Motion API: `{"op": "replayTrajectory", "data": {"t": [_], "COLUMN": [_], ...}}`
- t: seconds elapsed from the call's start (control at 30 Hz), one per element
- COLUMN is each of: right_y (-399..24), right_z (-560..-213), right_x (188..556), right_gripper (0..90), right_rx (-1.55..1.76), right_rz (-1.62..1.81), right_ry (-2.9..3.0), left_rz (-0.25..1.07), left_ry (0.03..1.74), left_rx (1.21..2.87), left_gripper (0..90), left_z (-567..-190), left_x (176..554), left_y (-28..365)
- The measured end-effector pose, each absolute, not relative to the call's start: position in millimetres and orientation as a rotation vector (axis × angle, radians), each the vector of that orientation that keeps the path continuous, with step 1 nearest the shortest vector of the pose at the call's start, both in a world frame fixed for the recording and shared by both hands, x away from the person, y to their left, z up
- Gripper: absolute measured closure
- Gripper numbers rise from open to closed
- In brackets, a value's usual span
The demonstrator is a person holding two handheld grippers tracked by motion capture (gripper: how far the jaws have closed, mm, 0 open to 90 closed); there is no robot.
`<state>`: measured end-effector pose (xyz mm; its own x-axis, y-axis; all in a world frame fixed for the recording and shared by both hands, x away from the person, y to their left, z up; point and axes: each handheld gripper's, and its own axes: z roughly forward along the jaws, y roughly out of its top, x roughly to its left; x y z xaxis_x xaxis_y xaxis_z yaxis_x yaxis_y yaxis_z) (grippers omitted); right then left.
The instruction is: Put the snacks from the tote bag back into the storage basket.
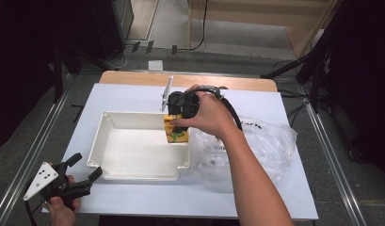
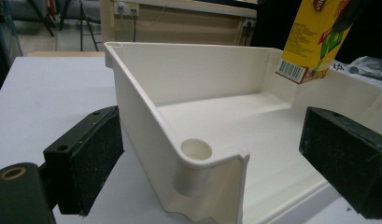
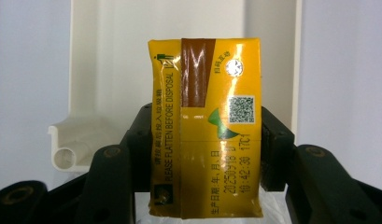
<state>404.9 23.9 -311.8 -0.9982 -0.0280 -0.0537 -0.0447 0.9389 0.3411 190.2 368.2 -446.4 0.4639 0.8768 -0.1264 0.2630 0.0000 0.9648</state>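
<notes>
Holding a yellow carton (image 1: 175,129) over the tray (image 1: 105,141), the right gripper (image 1: 180,123) had its fingers (image 3: 275,149) clamped on the carton's two sides; in the right gripper view the pack sat squarely between the pads, printed seam up. Carton hung above the tray's right wall, near the far-right inside corner, w/ its bottom clear of the tray floor as seen from the left gripper view (image 2: 314,39). Tray itself sat mid-table on the white sheet, w/ a crumpled clear bag (image 1: 260,146) just beside its right wall.

Left gripper (image 1: 82,169) waited at the table's near-left corner, fingers (image 2: 86,163) spread wide, nothing between them, pointed at the tray's near corner.

Step in hand, as I judged it: placing the carton into the tray, approx. at the point of lowering. Next move called for bringing the carton a bit further in over the tray floor, away from the wall, lowering till it touched down, then opening the fingers. Risk: pack catching the rim or tipping if let go too high. Left gripper could steady the tray if it slid.
</notes>
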Motion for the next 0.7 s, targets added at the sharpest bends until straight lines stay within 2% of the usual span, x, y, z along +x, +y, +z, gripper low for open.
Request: {"op": "replayTrajectory", "data": {"t": [0.7], "right_y": [26], "right_z": [-332], "right_x": [404], "right_gripper": [52.3], "right_rx": [-0.083], "right_rz": [0.539], "right_ry": [3.055], "left_rz": [0.643], "left_ry": [1.036], "left_rx": [1.525], "left_gripper": [7.0], "left_z": [-446], "left_x": [190], "left_y": [370]}}
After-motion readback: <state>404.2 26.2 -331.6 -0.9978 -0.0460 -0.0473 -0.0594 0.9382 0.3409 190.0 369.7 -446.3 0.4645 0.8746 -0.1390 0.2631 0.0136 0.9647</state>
